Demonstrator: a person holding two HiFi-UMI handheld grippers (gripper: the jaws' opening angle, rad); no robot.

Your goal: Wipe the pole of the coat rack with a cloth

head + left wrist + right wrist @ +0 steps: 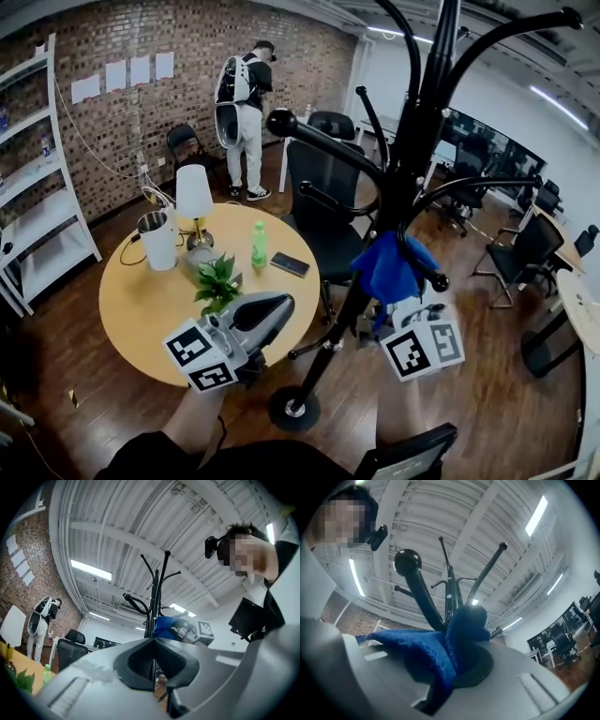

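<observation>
Round counter stands at left. Left claw: jaws together, nothing between them; it is over the counter's near edge, close to the pole but apart from it. Blue cloth lies against the pole at mid-height, below the upper hooks. Right claw: jaws clamped on the cloth.

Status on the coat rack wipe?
Right gripper shut on blue cloth, cloth at the pole. Left gripper shut, empty, clear of pole. Hook arms crowd the cloth.
</observation>
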